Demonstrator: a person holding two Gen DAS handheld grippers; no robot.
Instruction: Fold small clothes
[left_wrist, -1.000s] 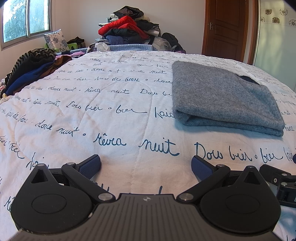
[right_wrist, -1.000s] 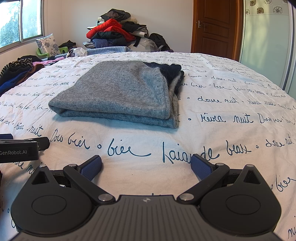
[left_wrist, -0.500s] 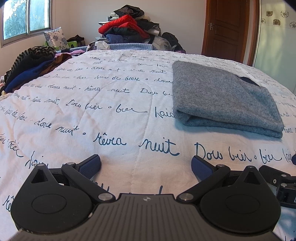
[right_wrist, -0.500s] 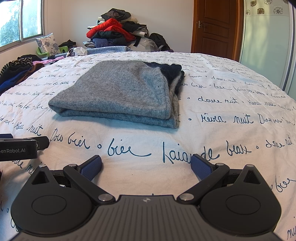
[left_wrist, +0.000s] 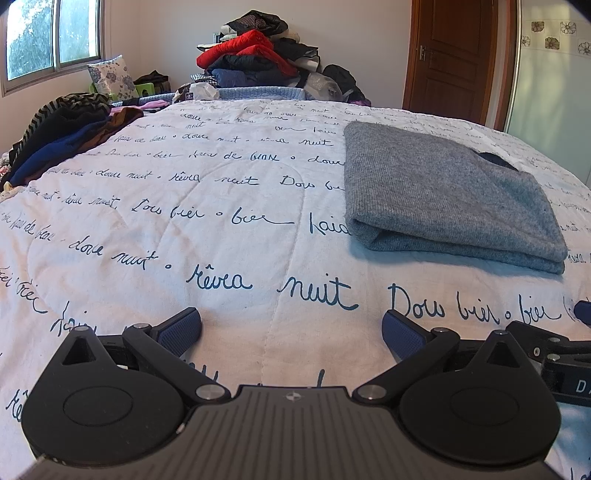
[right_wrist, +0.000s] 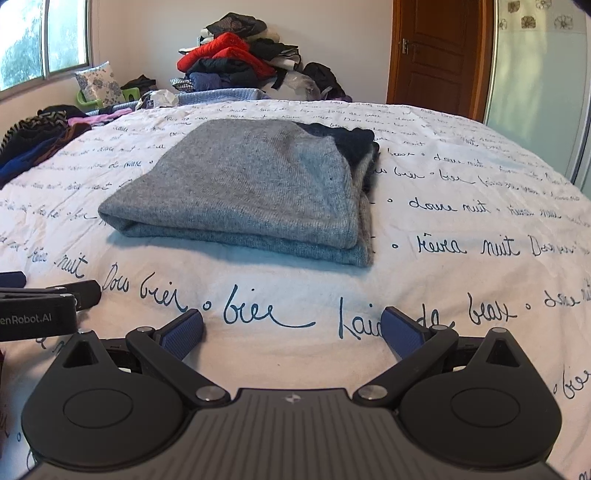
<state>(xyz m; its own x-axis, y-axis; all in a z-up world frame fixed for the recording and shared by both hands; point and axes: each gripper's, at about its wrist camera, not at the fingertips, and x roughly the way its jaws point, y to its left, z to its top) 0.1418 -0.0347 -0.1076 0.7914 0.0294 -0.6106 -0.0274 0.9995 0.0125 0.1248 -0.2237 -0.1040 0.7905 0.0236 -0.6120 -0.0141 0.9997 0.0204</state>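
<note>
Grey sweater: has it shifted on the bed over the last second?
No. The grey sweater sits on the same printed words of the bedspread as before.

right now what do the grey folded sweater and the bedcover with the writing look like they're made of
Grey folded sweater: looks like a soft knit, wool or a wool blend, matte and slightly fuzzy, with fine ribbed texture and thick rounded folds. Bedcover: seems a quilted cotton-like fabric, matte white with printed dark blue script; stitched lines and gentle puffing suggest padding. Exact fibres cannot be told.
</note>
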